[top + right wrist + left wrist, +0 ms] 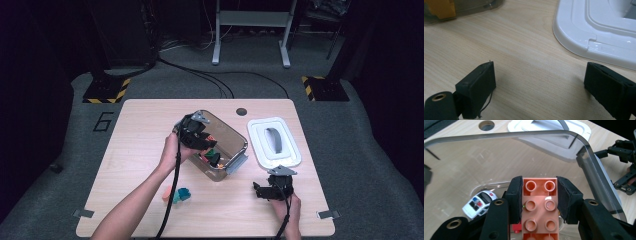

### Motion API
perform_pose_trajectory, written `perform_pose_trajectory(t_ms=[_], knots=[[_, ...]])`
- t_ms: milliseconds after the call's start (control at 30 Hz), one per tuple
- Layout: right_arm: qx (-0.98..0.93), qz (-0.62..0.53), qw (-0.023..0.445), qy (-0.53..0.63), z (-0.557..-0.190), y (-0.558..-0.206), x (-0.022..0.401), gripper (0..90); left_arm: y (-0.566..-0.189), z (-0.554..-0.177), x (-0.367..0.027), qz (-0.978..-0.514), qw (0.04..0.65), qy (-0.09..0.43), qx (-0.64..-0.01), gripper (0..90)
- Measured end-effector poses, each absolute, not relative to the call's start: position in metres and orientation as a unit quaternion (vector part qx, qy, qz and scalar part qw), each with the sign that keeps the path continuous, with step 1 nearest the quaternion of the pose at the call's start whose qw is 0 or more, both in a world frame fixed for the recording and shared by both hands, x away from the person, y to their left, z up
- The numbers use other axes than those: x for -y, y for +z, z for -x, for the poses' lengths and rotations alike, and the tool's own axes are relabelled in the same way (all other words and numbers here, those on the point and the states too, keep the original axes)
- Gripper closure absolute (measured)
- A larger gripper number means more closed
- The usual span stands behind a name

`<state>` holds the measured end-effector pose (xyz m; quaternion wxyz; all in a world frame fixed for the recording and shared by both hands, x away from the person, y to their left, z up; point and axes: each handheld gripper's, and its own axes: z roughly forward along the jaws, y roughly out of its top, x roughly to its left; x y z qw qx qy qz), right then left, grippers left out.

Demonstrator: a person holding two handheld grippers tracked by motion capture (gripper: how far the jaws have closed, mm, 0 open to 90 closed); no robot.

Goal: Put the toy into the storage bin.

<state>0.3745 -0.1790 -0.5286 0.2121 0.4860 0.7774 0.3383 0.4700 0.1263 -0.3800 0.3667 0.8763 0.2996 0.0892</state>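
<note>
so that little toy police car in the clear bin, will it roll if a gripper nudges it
Probably yes: the toy police car sits on its wheels on the smooth floor of the clear bin, so a nudge along its length would likely send it rolling. It looks small and light, and its rounded glossy body may slip between pads.

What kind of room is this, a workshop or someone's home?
Probably a lab or recording studio, not a home: a bare wooden table on grey carpet, hazard-striped stand bases on either side, loose black cables across the floor, and dark surroundings.
</note>
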Motion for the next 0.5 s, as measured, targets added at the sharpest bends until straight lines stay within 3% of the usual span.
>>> perform_pose_trajectory(t_ms=[500], knots=[[-0.777, -0.486, 0.212, 0.338, -0.374, -0.529, 0.179, 9.5, -0.395, -0.463, -0.109, -0.884, 0.357, 0.068, -0.294, 58.5]])
